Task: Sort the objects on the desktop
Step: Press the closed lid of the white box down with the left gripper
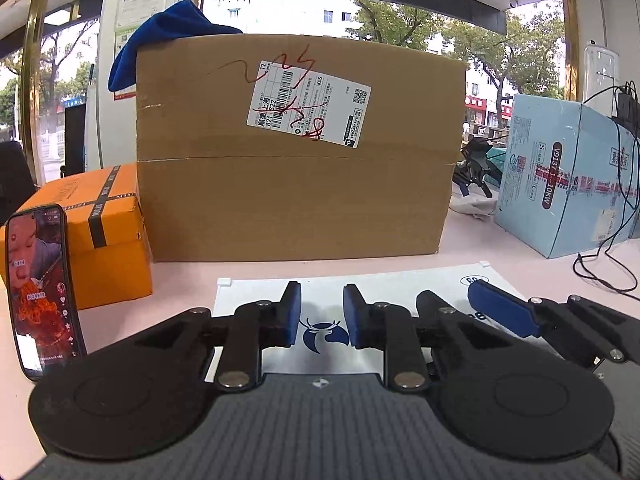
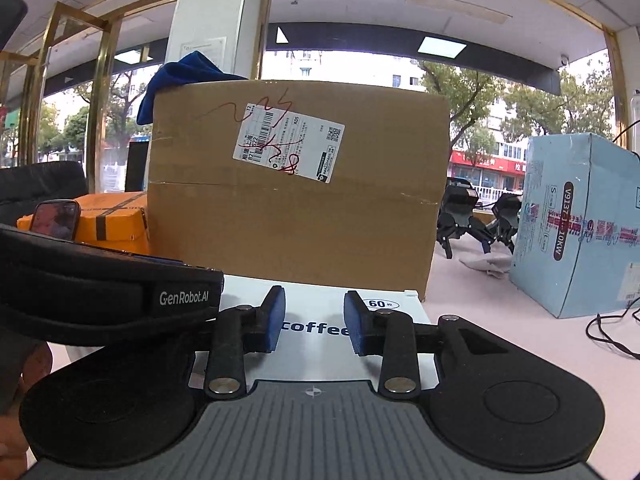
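A flat white coffee package [image 1: 256,294] with a blue deer logo lies on the pale desk in front of a big cardboard box [image 1: 296,160]. My left gripper [image 1: 323,314] hovers open just above the package, nothing between its blue pads. One of the right gripper's pads [image 1: 500,308] shows close beside it on the right. In the right wrist view my right gripper [image 2: 316,320] is open over the same package [image 2: 320,300], above the word "coffee". The left tool's black body [image 2: 120,292] crosses the left side. A lit phone [image 1: 40,292] leans upright against an orange box [image 1: 108,236].
A blue cloth [image 1: 168,36] hangs over the cardboard box's top left corner. A light blue carton [image 1: 568,184] stands at the right with black cables [image 1: 608,256] trailing over the desk. Spare black grippers [image 2: 472,216] lie behind, between the two boxes.
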Available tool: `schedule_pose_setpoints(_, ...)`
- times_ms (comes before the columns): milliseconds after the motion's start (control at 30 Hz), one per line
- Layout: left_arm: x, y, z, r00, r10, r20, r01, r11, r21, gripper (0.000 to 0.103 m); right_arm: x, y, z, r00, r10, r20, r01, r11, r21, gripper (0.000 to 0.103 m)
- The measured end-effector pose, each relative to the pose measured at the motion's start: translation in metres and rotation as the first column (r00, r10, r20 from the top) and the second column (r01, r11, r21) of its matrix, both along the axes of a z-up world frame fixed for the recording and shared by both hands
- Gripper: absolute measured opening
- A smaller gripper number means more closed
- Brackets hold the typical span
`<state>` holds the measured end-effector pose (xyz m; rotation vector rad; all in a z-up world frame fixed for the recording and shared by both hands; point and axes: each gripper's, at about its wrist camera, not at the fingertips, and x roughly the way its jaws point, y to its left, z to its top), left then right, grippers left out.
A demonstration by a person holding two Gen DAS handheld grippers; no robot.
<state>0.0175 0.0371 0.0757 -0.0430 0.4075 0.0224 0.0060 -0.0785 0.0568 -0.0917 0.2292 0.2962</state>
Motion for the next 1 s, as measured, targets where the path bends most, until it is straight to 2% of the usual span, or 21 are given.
schedule_pose_setpoints(133, 0.001, 0.002, 0.003, 1.000, -0.014, -0.012, 0.014, 1.000, -0.007, 0.021, 0.000, -0.007, 0.002, 1.000, 0.019, -0.006, -0.019, 0.999, 0.050, 0.032)
schedule_pose_setpoints(200, 0.003, 0.009, 0.010, 0.999, -0.032, -0.042, 0.030, 0.998, -0.046, 0.025, 0.005, -0.017, 0.006, 0.997, 0.058, -0.044, -0.053, 0.992, 0.116, 0.038)
schedule_pose_setpoints(233, 0.005, 0.017, 0.015, 0.998, -0.034, -0.054, 0.029, 0.996, -0.089, 0.036, 0.008, -0.027, 0.009, 0.996, 0.076, -0.055, -0.065, 0.981, 0.184, 0.054)
schedule_pose_setpoints(267, 0.007, 0.025, 0.020, 0.998, -0.030, -0.057, 0.022, 0.991, -0.131, 0.066, 0.011, -0.037, 0.012, 0.994, 0.093, -0.060, -0.074, 0.963, 0.259, 0.067)
schedule_pose_setpoints(300, 0.006, 0.034, 0.025, 0.999, -0.007, -0.035, 0.001, 0.986, -0.169, 0.085, 0.014, -0.048, 0.015, 0.992, 0.109, -0.064, -0.082, 0.939, 0.333, 0.089)
schedule_pose_setpoints(333, 0.004, 0.042, 0.030, 1.000, 0.021, 0.002, -0.020, 0.981, -0.193, 0.101, 0.016, -0.060, 0.018, 0.993, 0.109, -0.053, -0.079, 0.914, 0.397, 0.100)
schedule_pose_setpoints(400, 0.003, 0.052, 0.039, 0.997, 0.070, 0.042, -0.062, 0.981, -0.182, 0.102, 0.018, -0.081, 0.022, 0.995, 0.091, -0.031, -0.063, 0.865, 0.499, 0.103)
schedule_pose_setpoints(467, 0.007, 0.060, 0.044, 0.997, 0.071, 0.028, -0.065, 0.984, -0.168, 0.103, 0.023, -0.100, 0.026, 0.997, 0.069, -0.037, -0.036, 0.825, 0.564, 0.103)
schedule_pose_setpoints(533, 0.017, 0.069, 0.043, 0.998, 0.032, -0.048, -0.041, 0.978, -0.203, 0.103, 0.032, -0.116, 0.025, 0.995, 0.049, -0.083, 0.012, 0.789, 0.615, 0.103)
schedule_pose_setpoints(600, 0.027, 0.077, 0.041, 0.993, -0.007, -0.122, -0.022, 0.971, -0.239, 0.103, 0.046, -0.131, 0.019, 0.984, 0.052, -0.169, 0.073, 0.749, 0.658, 0.103)
schedule_pose_setpoints(700, 0.043, 0.081, 0.028, 0.973, -0.045, -0.226, -0.020, 0.960, -0.278, 0.103, 0.065, -0.147, 0.005, 0.952, 0.094, -0.291, 0.148, 0.692, 0.706, 0.103)
schedule_pose_setpoints(800, 0.054, 0.080, 0.013, 0.952, -0.068, -0.299, -0.027, 0.953, -0.301, 0.103, 0.077, -0.150, -0.010, 0.915, 0.157, -0.371, 0.186, 0.653, 0.734, 0.103)
schedule_pose_setpoints(833, 0.056, 0.079, 0.009, 0.946, -0.076, -0.316, -0.026, 0.952, -0.306, 0.103, 0.081, -0.148, -0.014, 0.902, 0.180, -0.392, 0.189, 0.652, 0.735, 0.103)
schedule_pose_setpoints(933, 0.060, 0.076, 0.000, 0.931, -0.109, -0.347, -0.008, 0.948, -0.320, 0.103, 0.082, -0.134, -0.017, 0.885, 0.213, -0.414, 0.162, 0.692, 0.704, 0.103)
schedule_pose_setpoints(1000, 0.059, 0.075, -0.002, 0.932, -0.117, -0.343, -0.003, 0.944, -0.330, 0.103, 0.080, -0.128, -0.015, 0.895, 0.183, -0.408, 0.151, 0.735, 0.661, 0.103)
